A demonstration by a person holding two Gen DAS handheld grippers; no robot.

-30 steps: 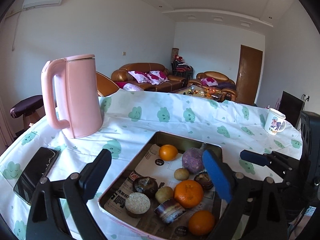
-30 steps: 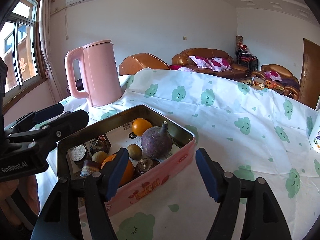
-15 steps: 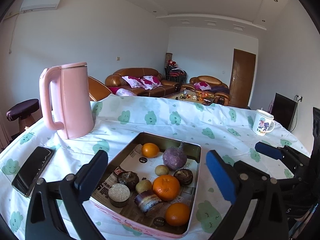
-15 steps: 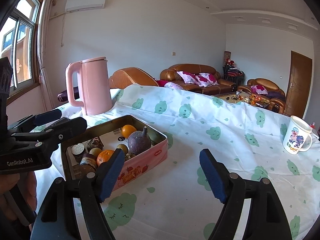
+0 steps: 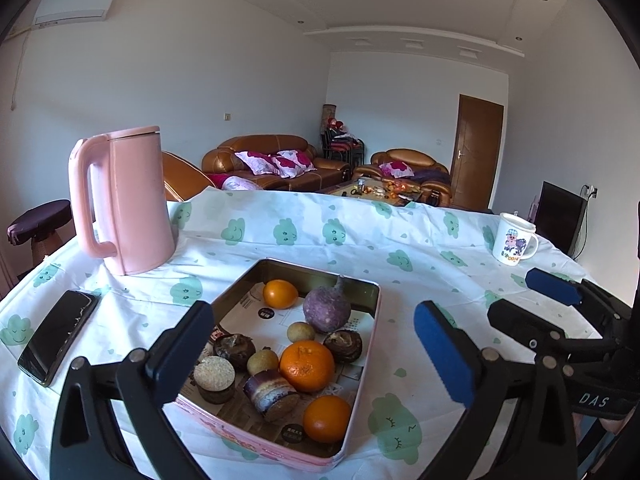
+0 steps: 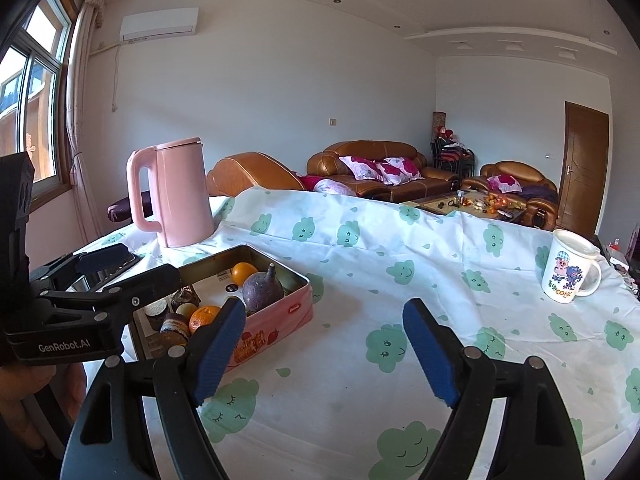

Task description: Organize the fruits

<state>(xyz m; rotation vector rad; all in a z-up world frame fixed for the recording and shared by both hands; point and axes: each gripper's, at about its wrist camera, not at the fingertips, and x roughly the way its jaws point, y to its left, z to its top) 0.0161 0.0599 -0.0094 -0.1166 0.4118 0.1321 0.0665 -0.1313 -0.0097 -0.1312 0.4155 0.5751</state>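
Observation:
A pink tin box (image 5: 360, 392) lined with newspaper sits on the table in the left wrist view. It holds three oranges (image 5: 307, 365), a purple round root (image 5: 327, 311), small brown fruits and dark water chestnuts. The box also shows in the right wrist view (image 6: 276, 320). My left gripper (image 5: 312, 356) is open and empty, held above the near side of the box. My right gripper (image 6: 324, 348) is open and empty, over bare cloth to the right of the box.
A pink kettle (image 5: 120, 200) stands at the back left. A black phone (image 5: 58, 336) lies at the left edge. A white cartoon mug (image 6: 568, 272) stands at the far right. The table has a white cloth (image 6: 400, 264) with green clouds.
Both grippers have pulled back and risen away from the box, so it looks smaller and farther. The mug has come into the right wrist view. Both stay open.

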